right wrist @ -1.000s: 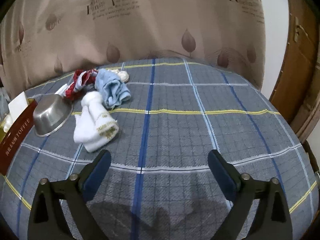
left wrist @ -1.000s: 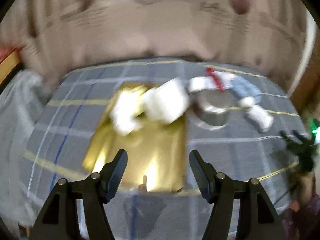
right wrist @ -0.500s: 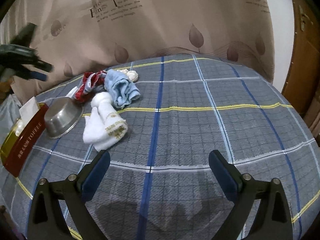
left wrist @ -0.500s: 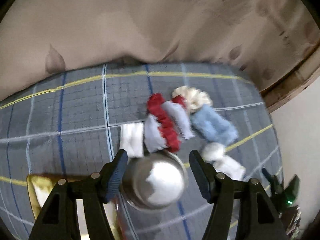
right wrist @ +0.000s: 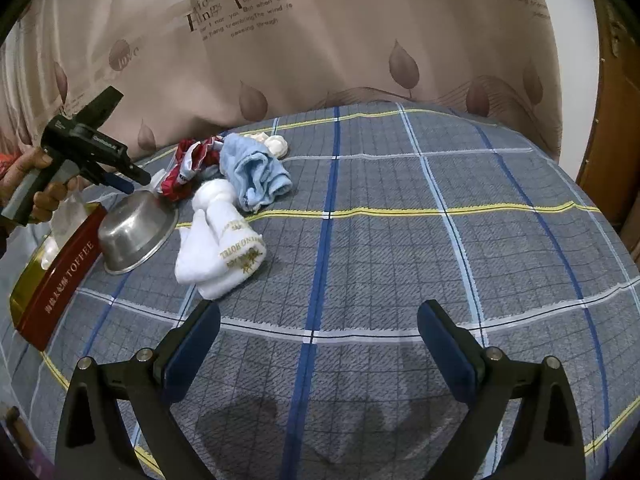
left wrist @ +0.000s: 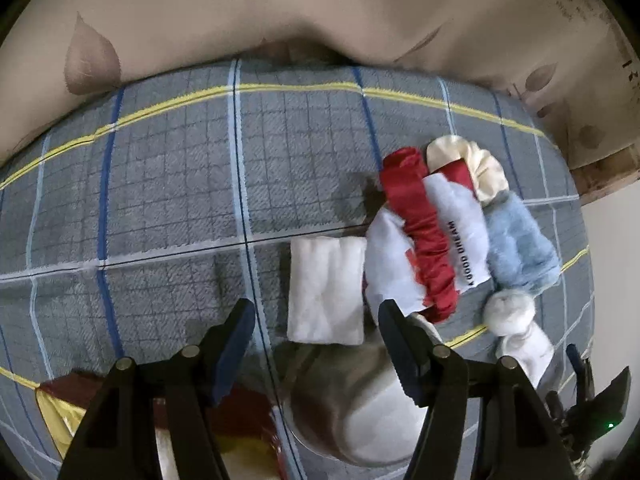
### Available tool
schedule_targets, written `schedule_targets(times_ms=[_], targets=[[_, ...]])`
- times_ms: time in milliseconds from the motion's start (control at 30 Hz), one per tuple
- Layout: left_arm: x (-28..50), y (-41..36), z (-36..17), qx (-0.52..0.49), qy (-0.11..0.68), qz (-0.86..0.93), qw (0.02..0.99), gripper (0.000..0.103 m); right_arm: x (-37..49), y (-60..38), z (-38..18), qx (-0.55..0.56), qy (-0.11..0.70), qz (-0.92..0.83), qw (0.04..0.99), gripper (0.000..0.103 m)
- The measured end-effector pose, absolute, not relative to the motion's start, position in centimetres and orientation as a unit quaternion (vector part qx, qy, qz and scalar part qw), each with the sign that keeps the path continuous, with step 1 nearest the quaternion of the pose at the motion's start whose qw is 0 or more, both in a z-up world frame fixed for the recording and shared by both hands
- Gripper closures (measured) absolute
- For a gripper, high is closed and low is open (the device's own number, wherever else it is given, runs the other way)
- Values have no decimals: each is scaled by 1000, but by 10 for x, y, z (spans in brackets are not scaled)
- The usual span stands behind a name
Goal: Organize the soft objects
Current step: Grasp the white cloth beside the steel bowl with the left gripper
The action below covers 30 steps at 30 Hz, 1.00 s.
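Soft objects: a loose heap near the left rear of the plaid cloth (right wrist: 400, 240) (the cover of the whole surface), none of them in either gripper.
Red box: the maroon TOFFEE box (right wrist: 60, 276) with a gold inside lies at the left edge, pale items inside it; the steel bowl's rim is just beside it.
Steel bowl: the steel bowl (right wrist: 134, 232) is tilted on its side, its mouth facing away from the right camera, between the box and the heap.
White socks: the white socks (right wrist: 220, 248) with gold hotel lettering lie nearest the right gripper, their rolled cuff touching the blue cloth.
Blue cloth: the blue cloth (left wrist: 518, 248), fluffy and crumpled, sits beside the red-and-white fabric.
Red-and-white fabric: the red-and-white fabric (left wrist: 432, 240), printed "A GOOD DREAM", is bunched, with a cream scrunchie (left wrist: 480, 164) at its far end.
White pad: the white pad (left wrist: 326, 290), folded flat, lies just ahead of the left fingertips.
Left gripper: the left gripper (left wrist: 316, 320) is held raised over the bowl and box, pointing down at the pad, jaws spread and holding nothing; a hand (right wrist: 30, 184) grasps its handle.
Right gripper: the right gripper (right wrist: 318, 326) hangs low over bare cloth, well apart from the heap, jaws wide apart (nothing between them).
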<state>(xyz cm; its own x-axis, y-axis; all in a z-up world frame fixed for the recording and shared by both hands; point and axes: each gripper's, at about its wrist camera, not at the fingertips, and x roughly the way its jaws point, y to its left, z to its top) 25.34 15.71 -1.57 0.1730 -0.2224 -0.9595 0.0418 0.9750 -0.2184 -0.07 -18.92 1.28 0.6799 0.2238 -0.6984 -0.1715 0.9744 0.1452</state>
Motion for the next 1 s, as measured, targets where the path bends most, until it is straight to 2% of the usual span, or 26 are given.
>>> schedule_targets(times_ms=[200, 233, 267, 300, 367, 500, 867, 1000], targets=[[261, 161, -30, -72, 635, -79, 765, 38, 1, -188, 11, 31, 391, 108, 914, 5], [261, 162, -31, -78, 630, -83, 768, 49, 2, -188, 11, 31, 391, 108, 913, 5], [260, 164, -33, -80, 630, -83, 768, 75, 2, -188, 10, 31, 393, 107, 913, 5], [260, 166, -35, -78, 634, -76, 766, 84, 2, -188, 10, 30, 394, 107, 912, 5], [258, 170, -33, -77, 624, -73, 774, 90, 3, -187, 9, 29, 396, 107, 911, 5], [249, 158, -24, -49, 605, -69, 792, 91, 3, -186, 9, 29, 398, 106, 911, 5], [192, 175, 46, -117, 505, -12, 855, 91, 4, -187, 9, 31, 396, 105, 912, 4], [162, 168, 57, -132, 491, -5, 861, 90, 4, -188, 9, 31, 394, 104, 912, 4]])
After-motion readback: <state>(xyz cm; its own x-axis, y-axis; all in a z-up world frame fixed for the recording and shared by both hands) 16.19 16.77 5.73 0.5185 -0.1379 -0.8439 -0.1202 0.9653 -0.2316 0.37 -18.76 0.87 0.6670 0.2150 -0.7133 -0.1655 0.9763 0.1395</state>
